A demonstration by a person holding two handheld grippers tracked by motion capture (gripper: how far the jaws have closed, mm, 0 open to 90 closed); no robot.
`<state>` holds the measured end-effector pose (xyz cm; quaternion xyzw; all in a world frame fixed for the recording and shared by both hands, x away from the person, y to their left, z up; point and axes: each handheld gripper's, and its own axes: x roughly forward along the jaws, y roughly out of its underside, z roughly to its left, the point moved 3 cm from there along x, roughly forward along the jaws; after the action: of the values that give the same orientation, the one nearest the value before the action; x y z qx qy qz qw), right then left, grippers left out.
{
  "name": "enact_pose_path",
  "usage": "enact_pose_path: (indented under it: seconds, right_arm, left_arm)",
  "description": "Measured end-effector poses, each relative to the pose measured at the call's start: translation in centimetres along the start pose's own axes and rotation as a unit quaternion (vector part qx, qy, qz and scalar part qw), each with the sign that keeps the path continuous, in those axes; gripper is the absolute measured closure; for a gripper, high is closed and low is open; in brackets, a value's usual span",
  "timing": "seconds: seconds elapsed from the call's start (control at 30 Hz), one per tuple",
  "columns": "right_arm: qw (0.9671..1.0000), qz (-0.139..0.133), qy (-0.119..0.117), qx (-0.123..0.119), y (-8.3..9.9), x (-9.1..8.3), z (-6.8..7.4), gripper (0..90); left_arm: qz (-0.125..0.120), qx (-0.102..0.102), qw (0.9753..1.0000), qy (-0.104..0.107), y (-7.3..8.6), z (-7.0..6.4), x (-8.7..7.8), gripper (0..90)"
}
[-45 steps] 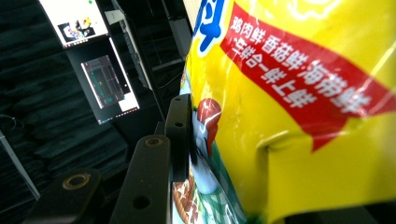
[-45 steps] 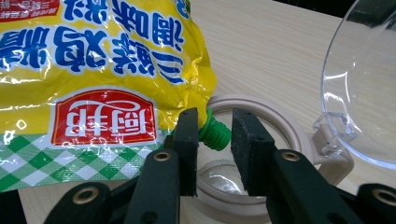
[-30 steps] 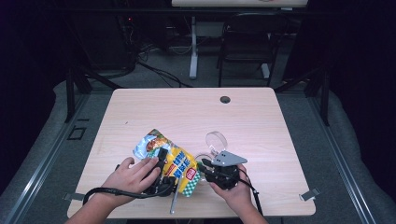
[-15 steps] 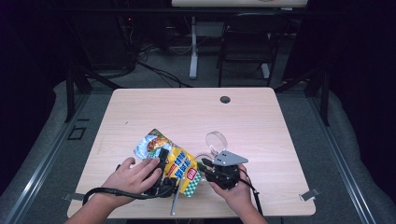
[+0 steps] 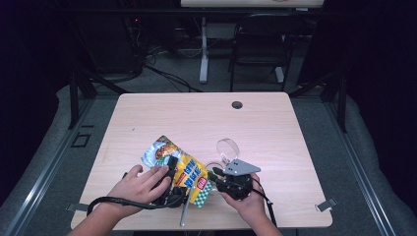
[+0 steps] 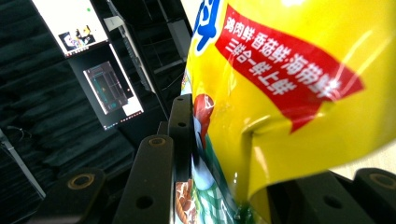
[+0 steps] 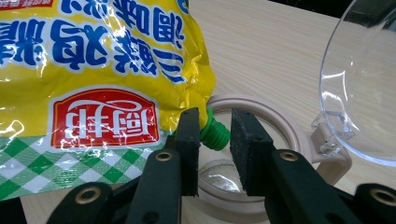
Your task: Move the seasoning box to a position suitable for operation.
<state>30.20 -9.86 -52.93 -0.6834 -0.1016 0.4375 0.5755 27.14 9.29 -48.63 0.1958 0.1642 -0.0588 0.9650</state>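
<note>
A yellow seasoning pouch (image 5: 184, 164) with blue lettering and a green checked bottom is held tilted just above the near middle of the table (image 5: 196, 118). My left gripper (image 5: 172, 169) is shut on the pouch (image 6: 289, 93), and one black finger (image 6: 181, 135) presses against its side. My right gripper (image 7: 215, 126) is shut on the pouch's green screw cap (image 7: 215, 136), with one jaw on either side of it. Directly under the cap stands a beige round container (image 7: 280, 126), and its clear hinged lid (image 7: 364, 84) is flipped open.
The container with its raised lid (image 5: 227, 147) stands just right of the pouch. A thin metal stick (image 5: 184, 212) lies near the front edge between the hands. A cable hole (image 5: 237, 104) is at the far middle. Dark chairs and desk legs lie beyond the table.
</note>
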Motion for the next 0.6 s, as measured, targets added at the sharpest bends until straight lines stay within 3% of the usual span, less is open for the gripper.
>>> enact_pose_path:
  seconds: [0.57, 0.6]
  right_arm:
    - [1.0, -0.003, -0.001, 0.009, 0.06, -0.02, -0.04, 73.4]
    - [1.0, -0.001, 0.0, 0.008, 0.06, -0.04, -0.07, 73.4]
  left_arm:
    - [-0.002, 0.002, 1.0, -0.004, -0.26, 0.41, -0.39, 72.5]
    - [-0.004, 0.01, 0.9999, -0.012, -0.33, 0.58, -0.43, 72.7]
